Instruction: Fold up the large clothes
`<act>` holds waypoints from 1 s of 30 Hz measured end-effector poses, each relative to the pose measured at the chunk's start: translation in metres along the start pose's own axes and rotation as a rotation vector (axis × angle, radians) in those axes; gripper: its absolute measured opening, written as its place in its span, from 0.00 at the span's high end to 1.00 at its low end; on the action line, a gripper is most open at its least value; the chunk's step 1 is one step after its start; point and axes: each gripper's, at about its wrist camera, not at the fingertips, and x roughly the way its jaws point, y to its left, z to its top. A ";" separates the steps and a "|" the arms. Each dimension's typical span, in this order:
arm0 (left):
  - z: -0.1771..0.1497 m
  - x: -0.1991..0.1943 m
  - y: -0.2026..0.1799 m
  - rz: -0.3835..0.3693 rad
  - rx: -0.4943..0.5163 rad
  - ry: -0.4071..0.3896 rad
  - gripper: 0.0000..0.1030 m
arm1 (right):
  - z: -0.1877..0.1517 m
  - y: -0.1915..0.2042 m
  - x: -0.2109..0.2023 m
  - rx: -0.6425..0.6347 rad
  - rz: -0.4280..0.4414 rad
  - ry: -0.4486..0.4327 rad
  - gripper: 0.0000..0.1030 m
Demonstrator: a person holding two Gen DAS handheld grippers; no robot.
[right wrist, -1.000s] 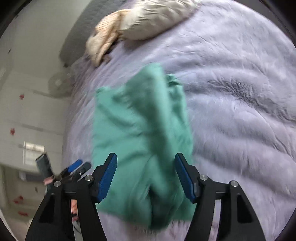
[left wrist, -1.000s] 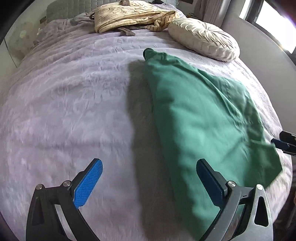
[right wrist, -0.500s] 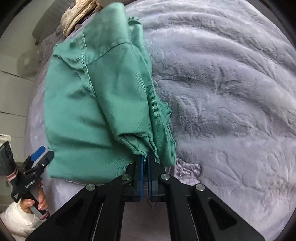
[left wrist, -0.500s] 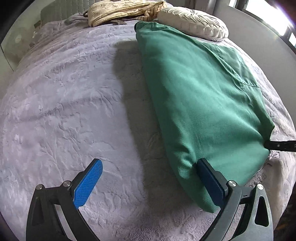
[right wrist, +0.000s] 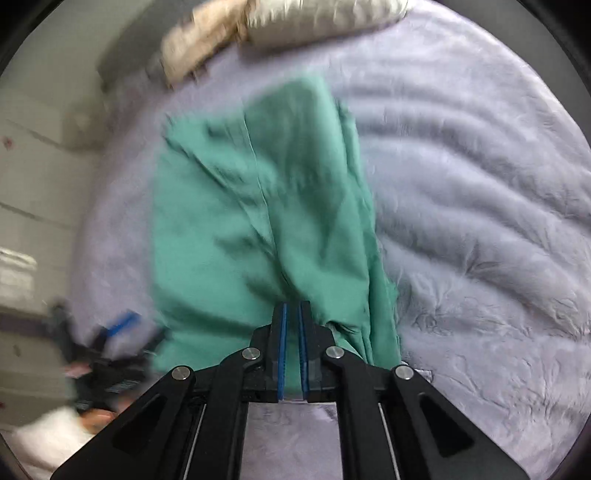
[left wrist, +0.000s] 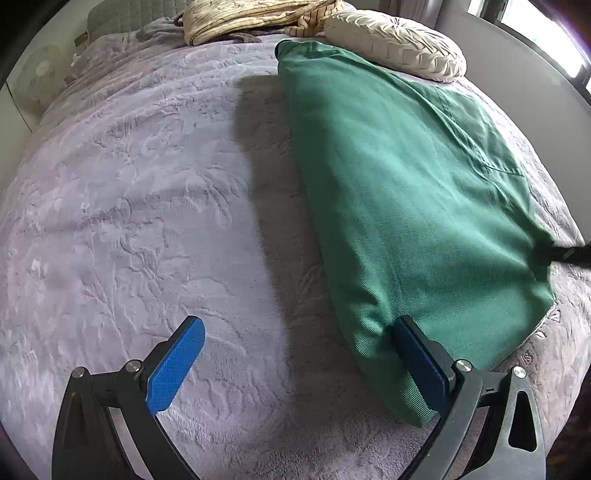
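A large green garment (left wrist: 406, 184) lies folded lengthwise on the right half of the lilac bed cover (left wrist: 147, 184). My left gripper (left wrist: 297, 325) stands open low over the bed; its right finger (left wrist: 417, 365) touches the garment's near edge and its left finger (left wrist: 177, 365) is over bare cover. In the blurred right wrist view, my right gripper (right wrist: 291, 306) is shut on the green garment (right wrist: 258, 206) at a near corner, with cloth bunched between its pads. That gripper's dark tip (left wrist: 569, 253) shows at the garment's right edge.
A round cream pillow (left wrist: 395, 44) and a striped beige cloth (left wrist: 251, 14) lie at the head of the bed. A fan (left wrist: 40, 74) stands at the left. The left gripper (right wrist: 118, 332), a hand and a white sleeve (right wrist: 48, 439) show blurred at the bed's edge.
The right gripper closed on the garment's corner and has since moved with it, blurring its view. The left gripper came down to the garment's near edge, then stayed still.
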 end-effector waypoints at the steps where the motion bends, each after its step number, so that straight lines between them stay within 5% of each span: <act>1: 0.001 0.000 0.000 -0.009 -0.004 0.010 0.01 | -0.003 -0.009 0.008 0.022 0.003 0.011 1.00; 5: 0.005 -0.001 -0.002 -0.010 -0.007 0.043 0.01 | -0.008 -0.047 0.019 0.186 0.172 0.010 1.00; 14: 0.011 0.000 0.003 0.007 -0.033 0.095 0.01 | -0.023 -0.059 -0.015 0.236 0.045 -0.020 0.93; 20: 0.009 0.000 0.003 0.013 -0.031 0.101 0.01 | -0.031 -0.054 -0.041 0.250 0.053 -0.092 0.93; 22: 0.009 0.000 0.004 0.015 -0.029 0.101 0.01 | -0.029 -0.051 -0.045 0.242 0.057 -0.104 0.84; 24: 0.009 0.000 0.004 0.013 -0.025 0.102 0.01 | -0.028 -0.048 -0.045 0.238 0.062 -0.111 0.48; 26: 0.009 0.000 0.005 0.010 -0.025 0.104 0.01 | -0.026 -0.043 -0.046 0.232 0.072 -0.123 0.32; 30: 0.012 -0.002 0.012 -0.001 -0.041 0.106 0.01 | -0.019 -0.039 -0.040 0.228 0.082 -0.111 0.32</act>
